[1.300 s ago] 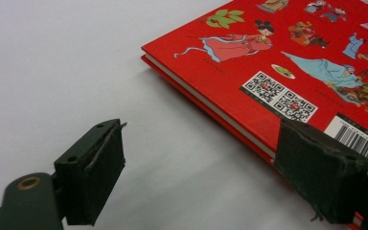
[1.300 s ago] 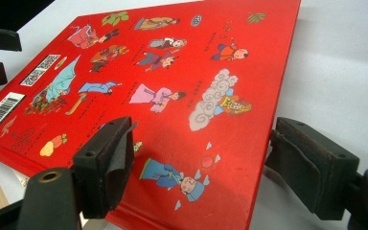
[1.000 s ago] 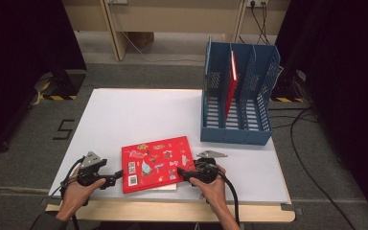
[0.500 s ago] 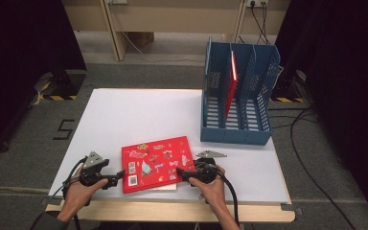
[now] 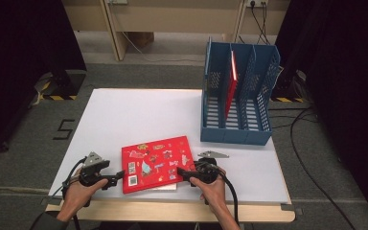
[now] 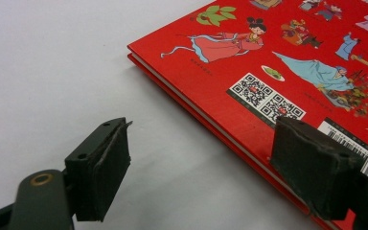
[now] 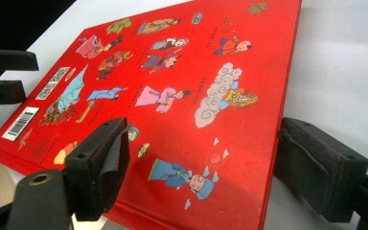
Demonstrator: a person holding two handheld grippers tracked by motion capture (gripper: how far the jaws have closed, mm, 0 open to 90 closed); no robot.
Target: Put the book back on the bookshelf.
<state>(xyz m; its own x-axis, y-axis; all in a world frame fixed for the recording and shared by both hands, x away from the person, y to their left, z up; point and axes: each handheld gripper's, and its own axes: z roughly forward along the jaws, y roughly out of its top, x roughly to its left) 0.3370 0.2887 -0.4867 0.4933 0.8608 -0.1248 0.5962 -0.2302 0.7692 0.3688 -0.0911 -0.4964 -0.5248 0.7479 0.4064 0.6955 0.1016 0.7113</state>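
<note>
At the near edge of the white counter (image 5: pixel 124 115), slightly left of centre: red book (image 5: pixel 155 163), flat, cover with cartoon figures, QR codes and barcode facing up, its near edge lying close to the counter's front edge. Beneath its near right corner, a pale sheet or second thin item just visible; nature unclear.

Left tool (image 5: pixel 116 176) at the book's near left corner, held in the person's left hand (image 5: pixel 79 189). Jaws partly open, just been closing. In the left gripper view (image 6: pixel 211 172), one pad over the cover's edge near the barcode, the other well out over bare counter; book edge between them, not pressed on both sides. No grip seen.

Right tool (image 5: pixel 184 173) at the book's near right side, held in the right hand (image 5: pixel 211 184). In the right gripper view (image 7: pixel 206 167), jaws wide apart, one pad over the cover, the other beyond the book's right edge; book corner between them, apparently tilted up from the counter. Contact of pads with the book not confirmed; recorded as open.

At the far right corner of the counter: blue file rack (image 5: pixel 237 96), upright, with dividers. Second red book (image 5: pixel 230 88) standing on edge in a middle compartment, leaning slightly. Well apart from the flat book.
</note>
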